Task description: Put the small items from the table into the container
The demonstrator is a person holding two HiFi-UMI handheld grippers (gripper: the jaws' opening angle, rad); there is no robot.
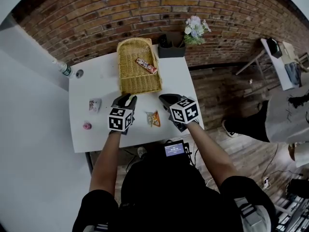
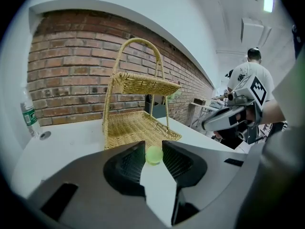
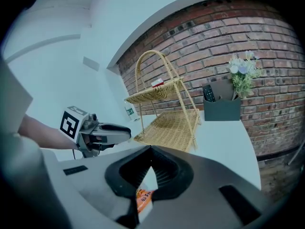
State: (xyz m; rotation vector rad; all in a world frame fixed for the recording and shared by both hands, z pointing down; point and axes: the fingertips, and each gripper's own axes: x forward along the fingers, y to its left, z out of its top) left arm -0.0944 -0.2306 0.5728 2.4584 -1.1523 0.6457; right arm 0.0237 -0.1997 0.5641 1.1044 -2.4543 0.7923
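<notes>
Jaws of left gripper [image 2: 153, 150] closed on a small green ball [image 2: 154, 155], held over the white table [image 1: 178, 76] just short of the two-tier wicker basket [image 1: 137, 81]. Jaws of right gripper [image 3: 151, 149] fully together with nothing between them, and an orange snack packet [image 1: 153, 118] lying on the table below, between the two grippers. Basket upper tier holds one red-wrapped snack [image 1: 146, 65]; on the table left of the grippers, apart from the basket, are a pink item [image 1: 87, 125] and a small pale packet [image 1: 94, 105], with a plastic bottle [image 1: 63, 69] at the far left corner.
</notes>
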